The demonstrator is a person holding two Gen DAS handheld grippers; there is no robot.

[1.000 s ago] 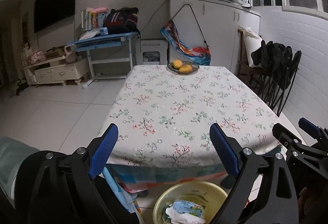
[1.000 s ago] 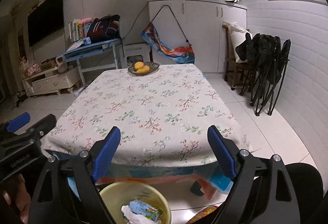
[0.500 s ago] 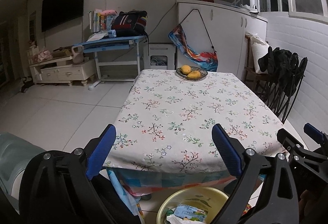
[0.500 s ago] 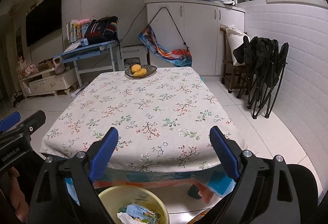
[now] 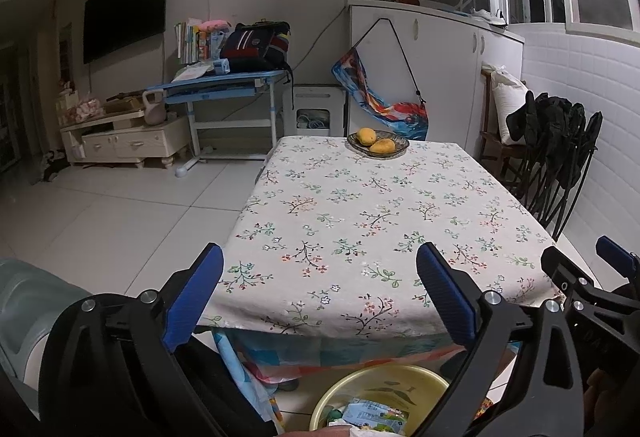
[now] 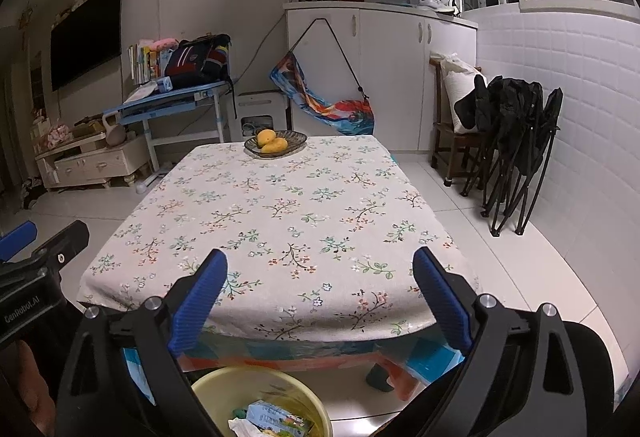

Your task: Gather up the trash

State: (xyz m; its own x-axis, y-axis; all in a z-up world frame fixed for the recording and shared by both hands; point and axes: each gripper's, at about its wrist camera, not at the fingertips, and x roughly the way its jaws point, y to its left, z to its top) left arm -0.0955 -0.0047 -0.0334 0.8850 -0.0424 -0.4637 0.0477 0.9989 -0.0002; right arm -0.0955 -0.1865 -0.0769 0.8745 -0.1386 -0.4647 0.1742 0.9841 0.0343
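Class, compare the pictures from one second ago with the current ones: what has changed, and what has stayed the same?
The left claw and the right claw are both opening a little wider, with nothing between their jaws. Nothing was picked up or released. The trash in the yellow basin, the fruit plate and the flowered tablecloth stayed as they were.

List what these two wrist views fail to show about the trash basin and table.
- Yellow basin: lower part cut off by the frame edge in both views, left claw arm covering its right rim.
- Trash in it: wrappers only partly visible, labels too small.
- Under the table: hidden by the cloth.
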